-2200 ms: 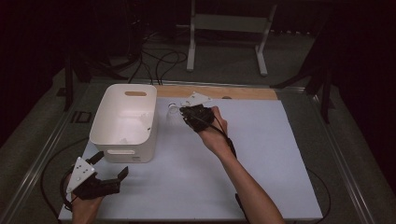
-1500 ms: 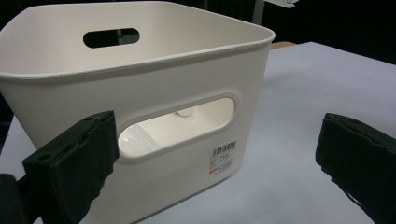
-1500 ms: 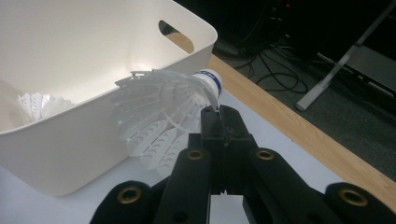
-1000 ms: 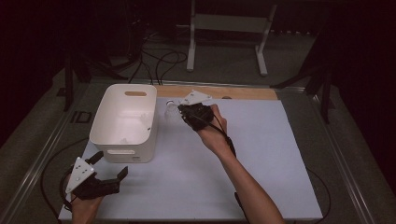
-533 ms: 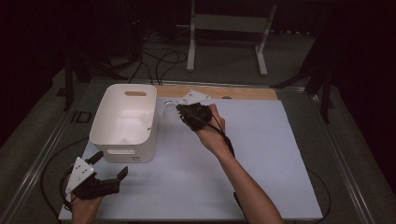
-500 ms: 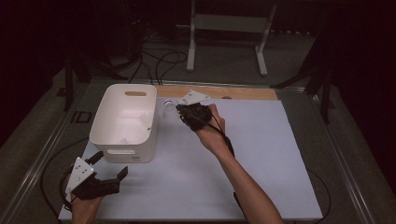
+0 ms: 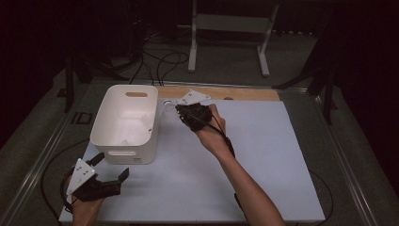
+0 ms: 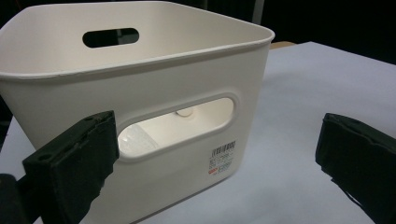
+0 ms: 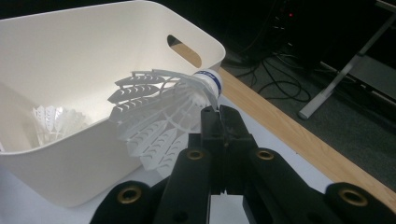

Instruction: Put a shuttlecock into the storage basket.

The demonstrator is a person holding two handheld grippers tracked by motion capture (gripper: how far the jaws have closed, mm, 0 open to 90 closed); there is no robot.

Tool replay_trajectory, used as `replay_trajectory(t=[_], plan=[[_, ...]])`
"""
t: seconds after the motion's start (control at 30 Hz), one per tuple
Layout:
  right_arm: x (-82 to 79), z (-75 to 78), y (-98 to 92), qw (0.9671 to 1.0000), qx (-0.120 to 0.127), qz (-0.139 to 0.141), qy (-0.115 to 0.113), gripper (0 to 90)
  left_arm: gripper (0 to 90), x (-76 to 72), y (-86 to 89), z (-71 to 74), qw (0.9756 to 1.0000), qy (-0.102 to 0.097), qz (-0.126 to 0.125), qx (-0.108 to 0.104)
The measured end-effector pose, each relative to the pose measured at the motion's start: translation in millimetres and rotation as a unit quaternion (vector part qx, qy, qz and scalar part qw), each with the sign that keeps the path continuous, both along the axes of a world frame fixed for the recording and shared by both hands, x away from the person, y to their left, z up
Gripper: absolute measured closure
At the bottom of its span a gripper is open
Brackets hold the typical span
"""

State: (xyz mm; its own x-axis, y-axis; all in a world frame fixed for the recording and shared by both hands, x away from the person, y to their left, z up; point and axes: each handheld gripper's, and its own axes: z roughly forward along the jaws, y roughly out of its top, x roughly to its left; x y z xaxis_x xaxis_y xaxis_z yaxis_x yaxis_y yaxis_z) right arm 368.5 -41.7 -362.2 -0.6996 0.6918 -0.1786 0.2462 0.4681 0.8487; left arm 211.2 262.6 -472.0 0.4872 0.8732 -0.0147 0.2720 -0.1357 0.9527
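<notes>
A white plastic shuttlecock (image 9: 159, 107) lies sideways, cork to the right, with my right gripper (image 9: 219, 114) shut on its skirt near the cork. It hangs just outside the right rim of a white plastic bin (image 9: 60, 158). In the high view the right gripper (image 7: 181, 112) holds the shuttlecock (image 7: 168, 107) beside the bin (image 7: 123, 141) at the back of the white mat. Another shuttlecock (image 9: 56, 119) lies inside the bin. My left gripper (image 7: 110, 165) rests near the mat's front left corner, open, its jaws wide apart and facing the bin's handle slot (image 8: 177, 126).
A wooden strip (image 7: 244, 93) runs along the mat's far edge. Beyond the table, cables (image 7: 160, 61) and a white stand (image 7: 230, 28) sit on the dark floor. Metal rails (image 7: 42, 155) border the table on both sides.
</notes>
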Motion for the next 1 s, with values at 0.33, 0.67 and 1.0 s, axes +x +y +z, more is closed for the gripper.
replay_trajectory(t=[0.33, 0.67, 1.0], plan=[[0.2, 1.6, 3.1, 1.0000, 0.003, 0.002, -0.001, 90.0, 0.0, -0.1, 0.3, 0.2, 1.0000, -0.001, -0.001, 0.001], [-0.7, 4.5, 7.4, 0.9999, 0.007, 0.008, -0.004, 90.0, 0.0, -0.2, 0.7, 0.2, 1.0000, 0.000, 0.000, 0.000], [-1.2, 6.4, 11.6, 0.9999, 0.012, 0.010, -0.007, 90.0, 0.0, -0.2, 0.4, 0.2, 1.0000, -0.001, 0.000, 0.000]])
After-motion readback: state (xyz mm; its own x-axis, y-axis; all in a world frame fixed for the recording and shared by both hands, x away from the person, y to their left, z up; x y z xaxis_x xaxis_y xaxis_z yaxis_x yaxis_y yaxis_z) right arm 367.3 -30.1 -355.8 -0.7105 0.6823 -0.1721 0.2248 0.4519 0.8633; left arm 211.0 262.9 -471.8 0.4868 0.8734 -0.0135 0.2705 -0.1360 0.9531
